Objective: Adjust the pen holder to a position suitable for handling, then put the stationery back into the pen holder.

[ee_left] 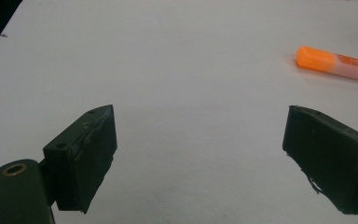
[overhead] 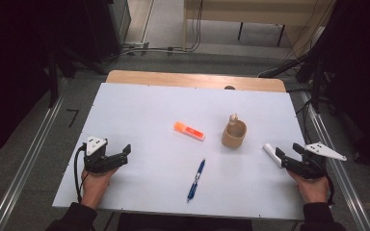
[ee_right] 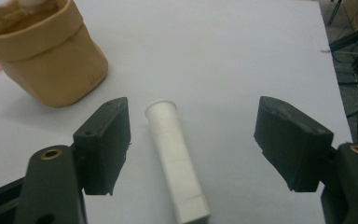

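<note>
A: Which step is this?

B: I'd call it the approach for a pick. The right gripper (overhead: 285, 155) sits low over the white table (overhead: 139, 103) with its jaws spread wide, and the white tube (ee_right: 177, 163) lies on the table between them, closer to the jaw at the left of the right gripper view. Neither pad touches it, so nothing is held.

A: How does the tube lie?

B: Flat, lengthwise along the gripper's line of sight. Its flared end points away from the gripper, toward the tan cup (ee_right: 46, 51), which stands just ahead and to the left of the jaws. In the high view the tube (overhead: 270, 152) pokes out just past the fingertips.

A: And the other hand?

B: The left gripper (overhead: 120, 155) rests on the table too, jaws wide apart with bare surface between them. An orange highlighter (ee_left: 335, 63) lies ahead of it and off to its right, well out of reach. A blue pen (overhead: 196, 179) lies on the sheet between the two hands.

A: So what does the next move need?

B: My guess: centre the right jaws on the tube, since it sits off toward one pad, then close across its width. It is round and smooth, so an uneven squeeze could roll it away. If it is meant for the cup, which already has something pale standing in it, it then needs lifting and tipping upright over the rim.
</note>
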Tool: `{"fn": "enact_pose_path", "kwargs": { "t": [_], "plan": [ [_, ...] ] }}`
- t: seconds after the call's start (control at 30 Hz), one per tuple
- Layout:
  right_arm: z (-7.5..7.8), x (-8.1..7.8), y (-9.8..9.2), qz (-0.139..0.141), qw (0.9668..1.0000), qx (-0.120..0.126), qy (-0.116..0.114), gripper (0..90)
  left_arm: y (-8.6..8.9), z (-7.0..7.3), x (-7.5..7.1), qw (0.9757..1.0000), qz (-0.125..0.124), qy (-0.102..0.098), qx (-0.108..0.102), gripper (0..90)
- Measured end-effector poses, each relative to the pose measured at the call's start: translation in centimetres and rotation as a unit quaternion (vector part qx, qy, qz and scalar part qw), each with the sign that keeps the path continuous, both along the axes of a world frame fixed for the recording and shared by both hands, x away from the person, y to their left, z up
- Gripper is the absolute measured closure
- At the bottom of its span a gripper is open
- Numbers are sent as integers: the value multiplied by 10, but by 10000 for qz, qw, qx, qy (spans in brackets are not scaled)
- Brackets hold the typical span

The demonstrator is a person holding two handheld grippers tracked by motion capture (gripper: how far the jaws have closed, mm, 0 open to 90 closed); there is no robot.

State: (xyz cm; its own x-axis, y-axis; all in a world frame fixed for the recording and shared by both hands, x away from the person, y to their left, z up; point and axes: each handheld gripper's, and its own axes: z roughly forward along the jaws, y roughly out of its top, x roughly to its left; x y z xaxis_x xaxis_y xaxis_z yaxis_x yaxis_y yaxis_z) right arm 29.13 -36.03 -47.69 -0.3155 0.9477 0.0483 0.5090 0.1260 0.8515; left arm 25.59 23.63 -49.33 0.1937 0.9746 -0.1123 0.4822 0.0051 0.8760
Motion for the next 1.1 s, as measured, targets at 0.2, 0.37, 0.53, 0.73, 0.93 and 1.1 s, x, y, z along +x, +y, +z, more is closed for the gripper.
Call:
{"fn": "enact_pose_path", "kwargs": {
  "t": [0.2, 0.37, 0.53, 0.73, 0.93, 1.1],
  "plan": [
    [-7, -5, -3, -36, 9999, -126, 97, 237, 0, 0, 0, 10000, -5, -18, -2, 105],
    [-11, -6, -5, -34, 9996, -125, 246, 189, 1, 1, -1, 10000, 5, -31, 2, 105],
    [-16, -6, -6, -74, 9989, -244, 393, 153, 1, 1, -3, 10000, 14, -42, 10, 105],
    [-20, -6, -7, -81, 9986, -277, 454, 148, 1, 1, -2, 10000, 13, -29, 2, 105],
    [-25, -5, -7, -88, 9979, -363, 526, 149, 1, 1, -2, 10000, 13, -33, 4, 105],
    [-28, -5, -6, -58, 9976, -436, 543, 178, 1, 1, -2, 10000, 14, -32, 6, 105]
  ]
}}
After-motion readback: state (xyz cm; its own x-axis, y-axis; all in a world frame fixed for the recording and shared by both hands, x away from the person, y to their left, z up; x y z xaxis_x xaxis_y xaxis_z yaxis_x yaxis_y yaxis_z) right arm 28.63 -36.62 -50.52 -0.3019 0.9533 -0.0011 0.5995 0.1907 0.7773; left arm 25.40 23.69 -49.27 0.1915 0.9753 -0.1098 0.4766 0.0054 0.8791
